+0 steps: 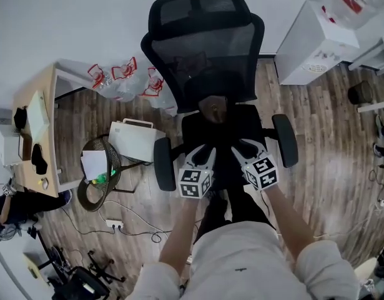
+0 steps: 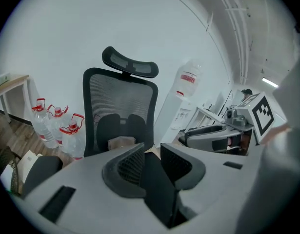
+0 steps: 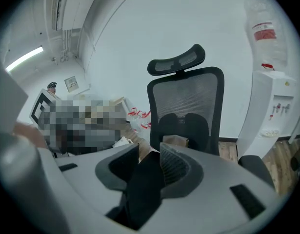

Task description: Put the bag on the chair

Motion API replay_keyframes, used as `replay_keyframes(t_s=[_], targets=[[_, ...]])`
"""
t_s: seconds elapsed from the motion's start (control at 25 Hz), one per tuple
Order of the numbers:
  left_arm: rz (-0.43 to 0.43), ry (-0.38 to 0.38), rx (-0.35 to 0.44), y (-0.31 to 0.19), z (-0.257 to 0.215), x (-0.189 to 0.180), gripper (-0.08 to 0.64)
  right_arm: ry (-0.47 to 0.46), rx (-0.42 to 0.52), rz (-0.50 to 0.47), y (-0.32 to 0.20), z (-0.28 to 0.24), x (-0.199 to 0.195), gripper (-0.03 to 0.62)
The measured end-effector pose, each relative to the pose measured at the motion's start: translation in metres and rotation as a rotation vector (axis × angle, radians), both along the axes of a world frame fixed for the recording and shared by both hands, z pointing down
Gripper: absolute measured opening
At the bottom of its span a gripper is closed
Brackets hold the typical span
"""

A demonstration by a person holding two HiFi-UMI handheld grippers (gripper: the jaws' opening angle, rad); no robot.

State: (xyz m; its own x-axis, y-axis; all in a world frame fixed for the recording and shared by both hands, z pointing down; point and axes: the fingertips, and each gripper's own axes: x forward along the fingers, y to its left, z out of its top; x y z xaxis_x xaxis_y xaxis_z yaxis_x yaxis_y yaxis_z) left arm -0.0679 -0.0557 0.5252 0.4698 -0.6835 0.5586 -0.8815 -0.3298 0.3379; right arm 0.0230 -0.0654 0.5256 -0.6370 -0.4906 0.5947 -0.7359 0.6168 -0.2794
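A black mesh office chair point(image 1: 204, 49) stands right in front of me, with a small brown package point(image 1: 213, 108) at the back of its seat. Black bag fabric point(image 1: 232, 189) hangs between my arms over the seat's front edge. My left gripper point(image 1: 204, 155) and right gripper point(image 1: 246, 149) sit side by side above it. In the left gripper view the left gripper point(image 2: 152, 162) is shut on the dark fabric point(image 2: 157, 184), with the chair point(image 2: 119, 111) beyond. In the right gripper view the right gripper point(image 3: 150, 165) pinches the same fabric point(image 3: 142, 189), facing the chair point(image 3: 186, 101).
Water bottles with red handles point(image 1: 126, 80) lie by the wall at the left. A white box point(image 1: 137, 139) and a wire bin point(image 1: 98, 170) stand left of the chair, beside a wooden desk point(image 1: 39, 130). A water dispenser point(image 1: 316, 42) is at the right. Cables point(image 1: 135, 220) trail on the floor.
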Motion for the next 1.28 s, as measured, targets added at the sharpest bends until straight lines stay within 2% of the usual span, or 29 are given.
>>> replay_keyframes(t_s=[0.12, 0.36, 0.8, 1.28], targets=[[0.029, 0.038, 0.004, 0.021, -0.015, 0.004, 0.092, -0.003, 0.017, 0.021, 0.018, -0.014, -0.002, 0.128], [0.061, 0.061, 0.059, 0.061, -0.048, 0.002, 0.067, -0.012, 0.062, 0.066, 0.054, -0.045, -0.007, 0.084], [0.059, 0.056, 0.211, 0.093, -0.107, -0.027, 0.028, -0.043, 0.182, 0.116, 0.097, -0.106, -0.016, 0.034], [0.092, 0.054, 0.363, 0.126, -0.179, -0.038, 0.006, -0.097, 0.303, 0.135, 0.133, -0.175, -0.026, 0.006]])
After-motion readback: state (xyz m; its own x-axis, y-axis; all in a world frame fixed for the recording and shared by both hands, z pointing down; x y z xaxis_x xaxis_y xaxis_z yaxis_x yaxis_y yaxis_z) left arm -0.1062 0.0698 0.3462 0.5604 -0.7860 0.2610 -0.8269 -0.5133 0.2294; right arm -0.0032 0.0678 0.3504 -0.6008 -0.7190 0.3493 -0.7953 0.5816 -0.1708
